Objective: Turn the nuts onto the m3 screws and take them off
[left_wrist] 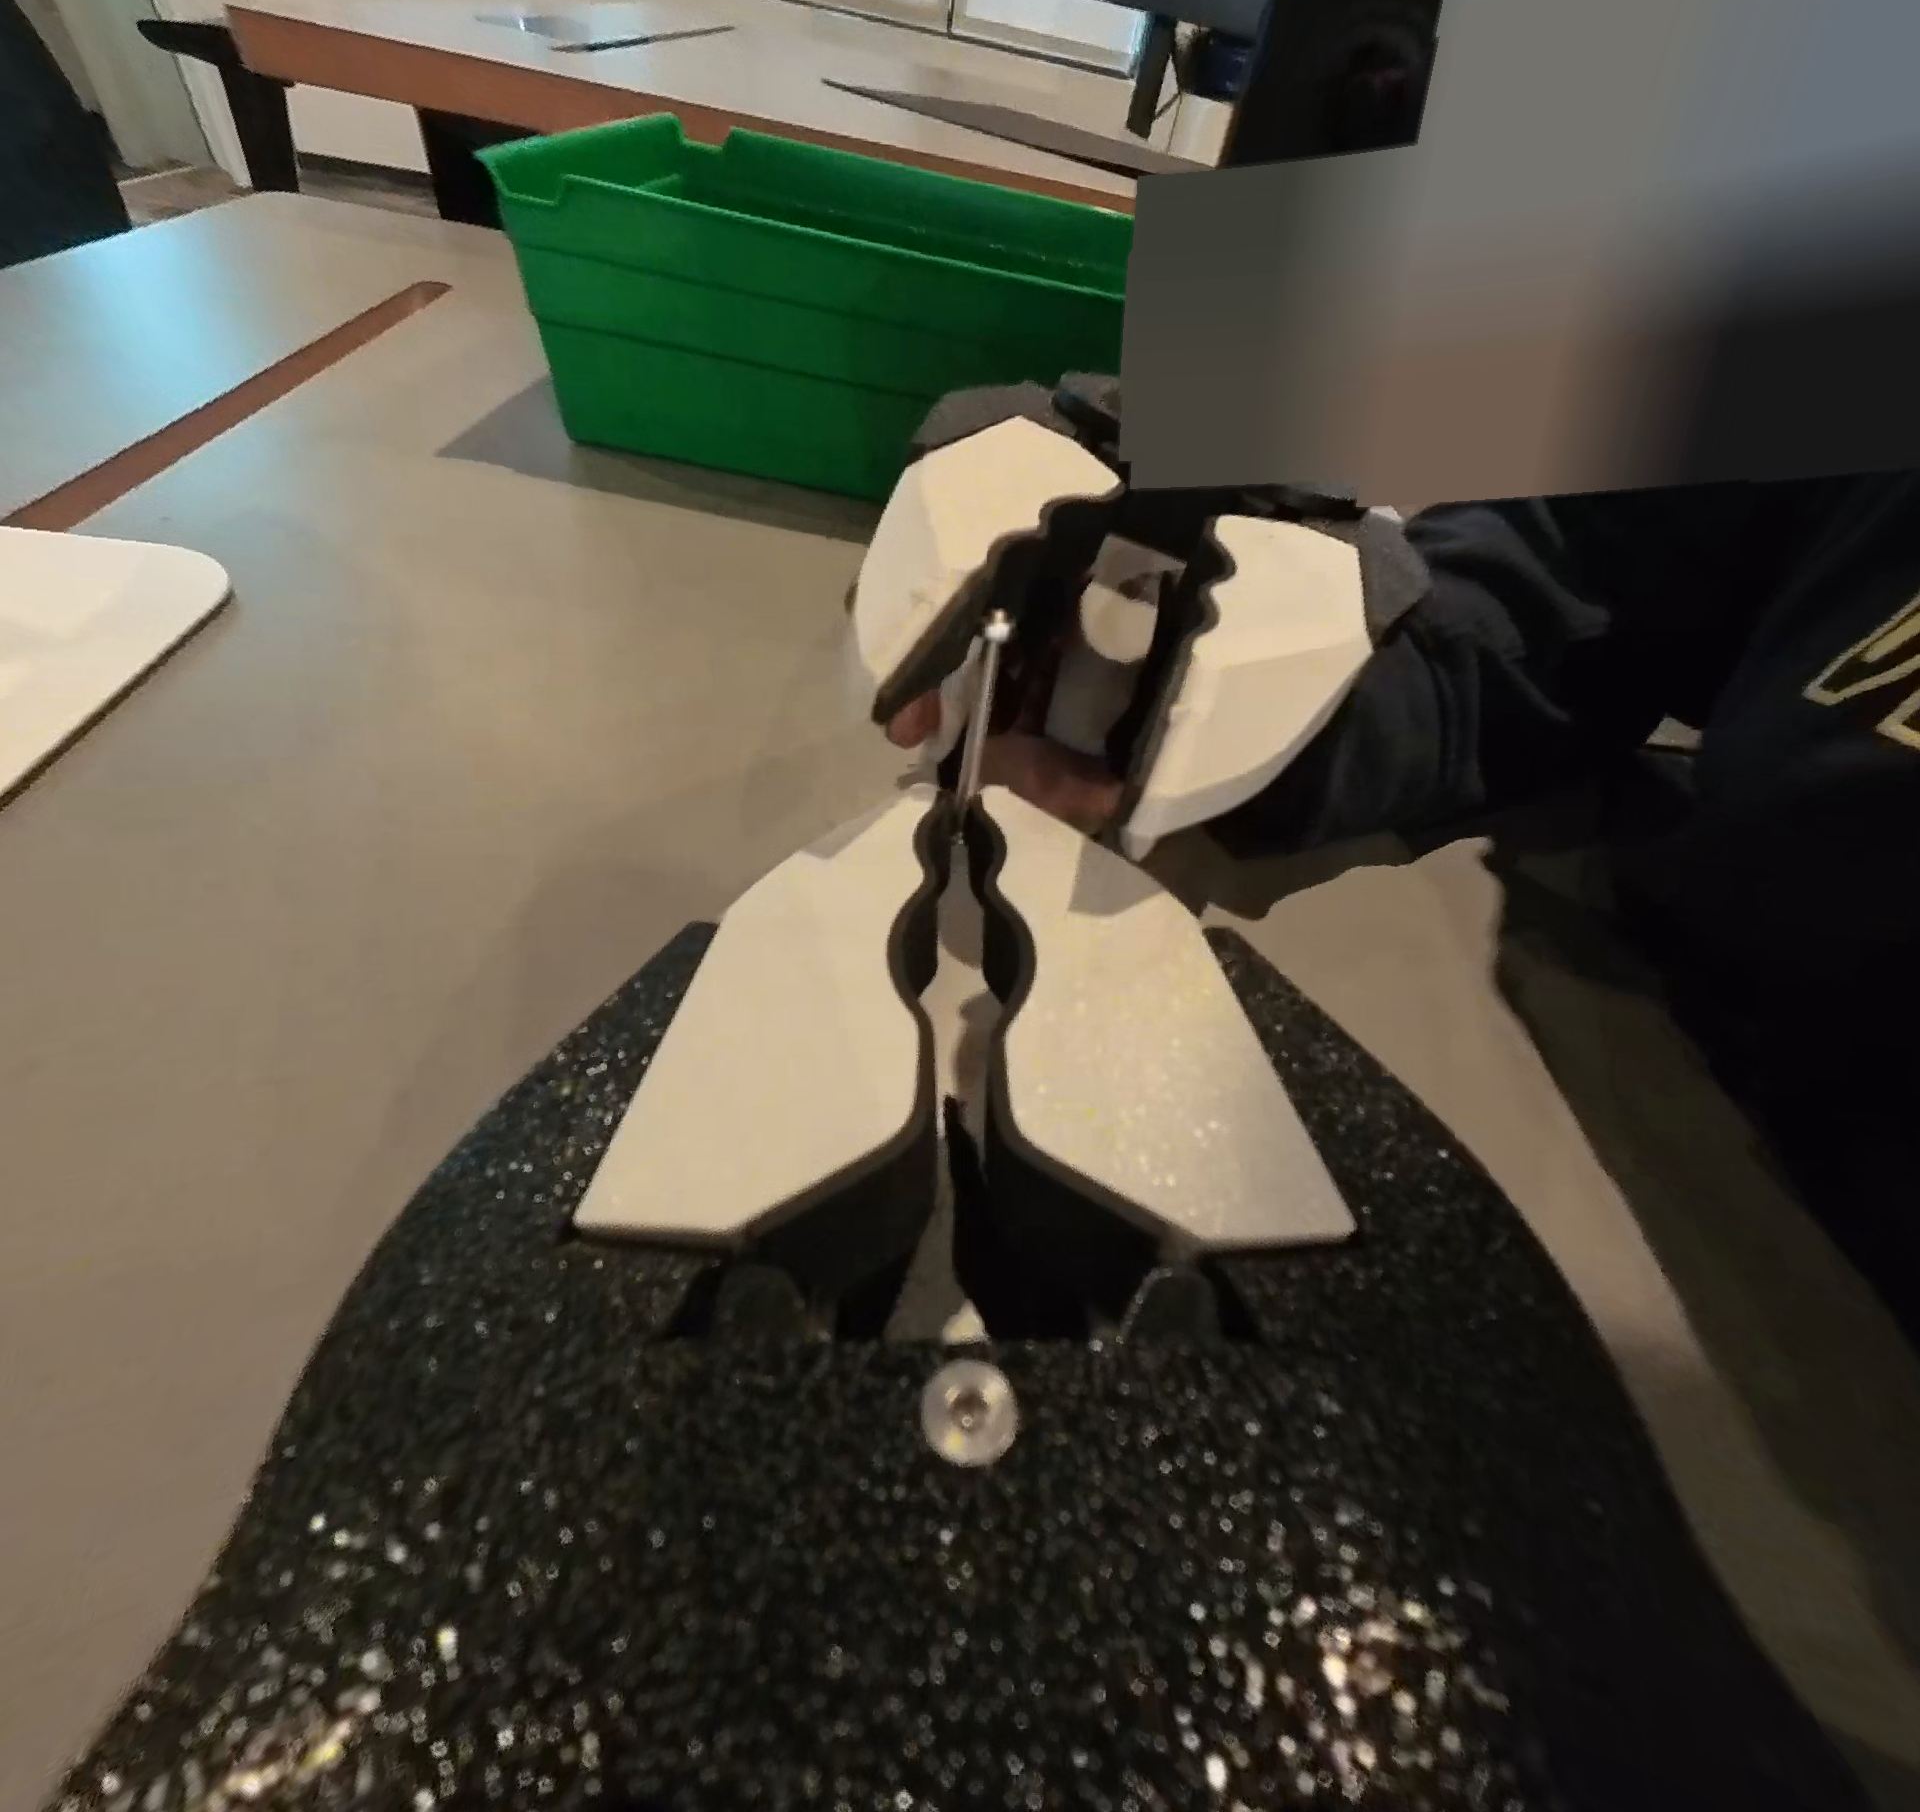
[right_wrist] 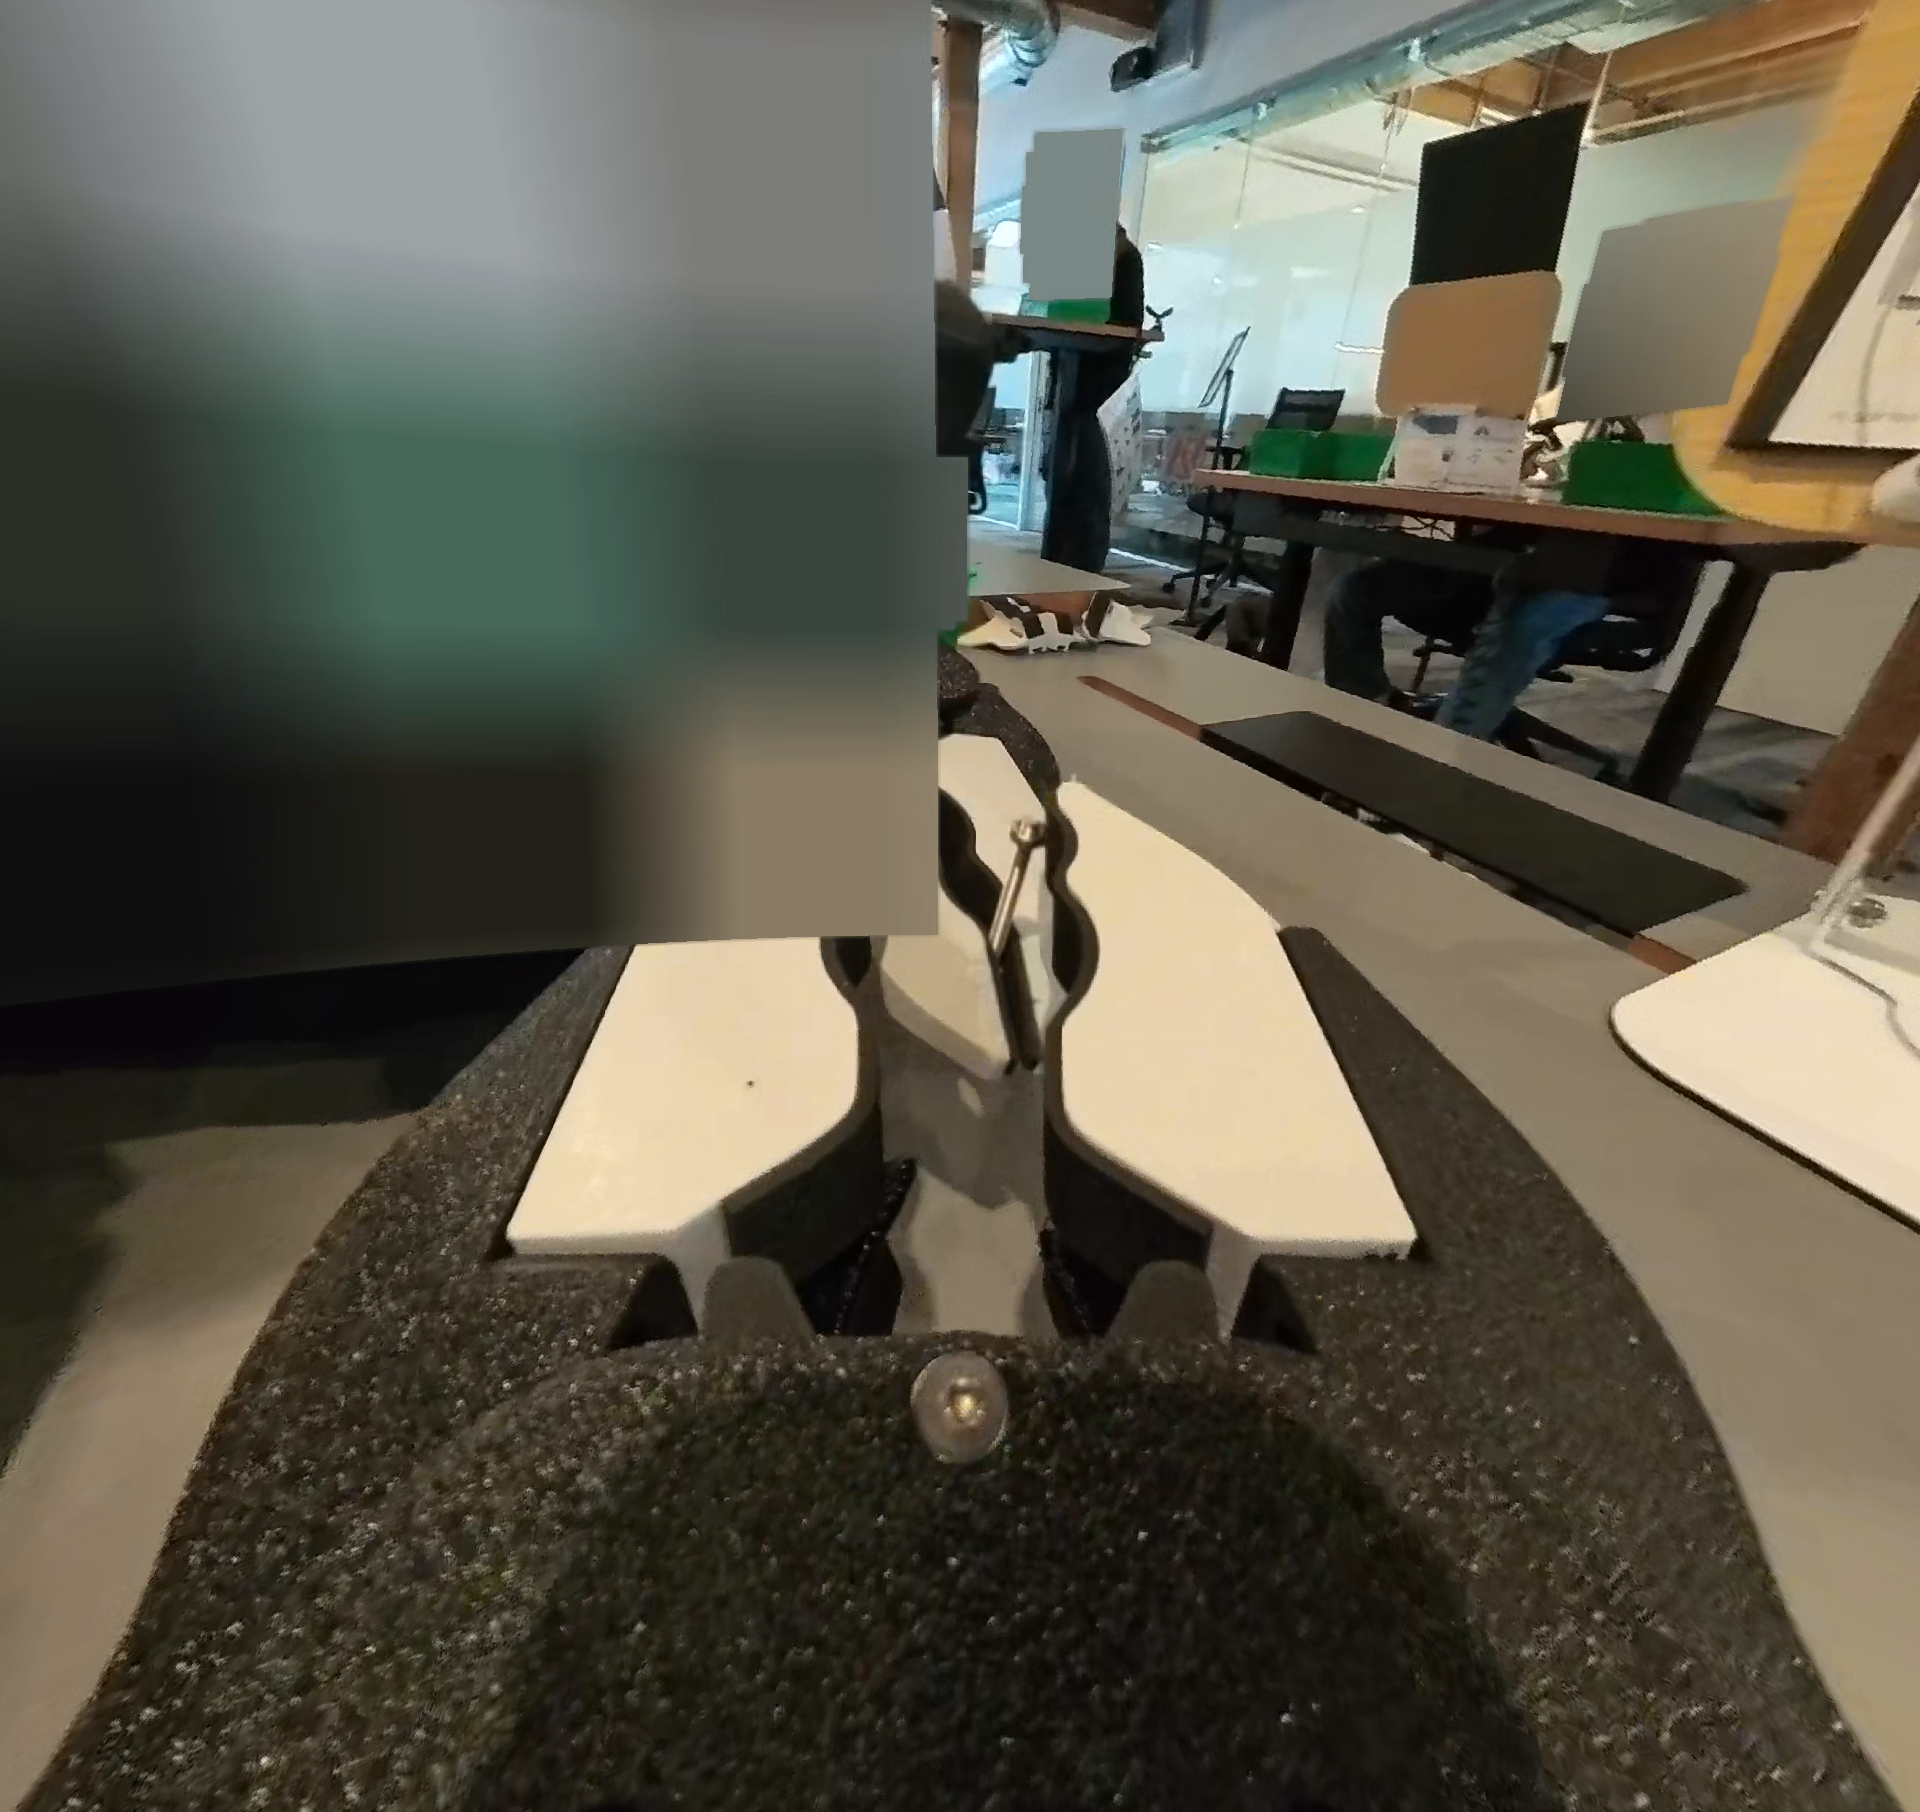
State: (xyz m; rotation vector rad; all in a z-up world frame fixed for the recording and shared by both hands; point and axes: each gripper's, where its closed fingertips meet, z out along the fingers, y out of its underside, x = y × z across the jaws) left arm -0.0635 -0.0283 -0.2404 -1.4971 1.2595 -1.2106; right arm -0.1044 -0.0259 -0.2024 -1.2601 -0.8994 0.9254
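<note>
Left hand-held gripper (left_wrist: pixel 954 820) pinching screw (left_wrist: pixel 982 713) tip, right hand-held gripper (left_wrist: pixel 1023 692) wide, nut indiscernible

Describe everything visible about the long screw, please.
The screw is thin, long, of shiny silver metal, with a small rounded head at its upper end. It stands nearly upright, slightly tilted. Its lower end is pinched between the left gripper's dark fingertips. The right gripper stands open around its upper part. No nut is discernible.
</note>
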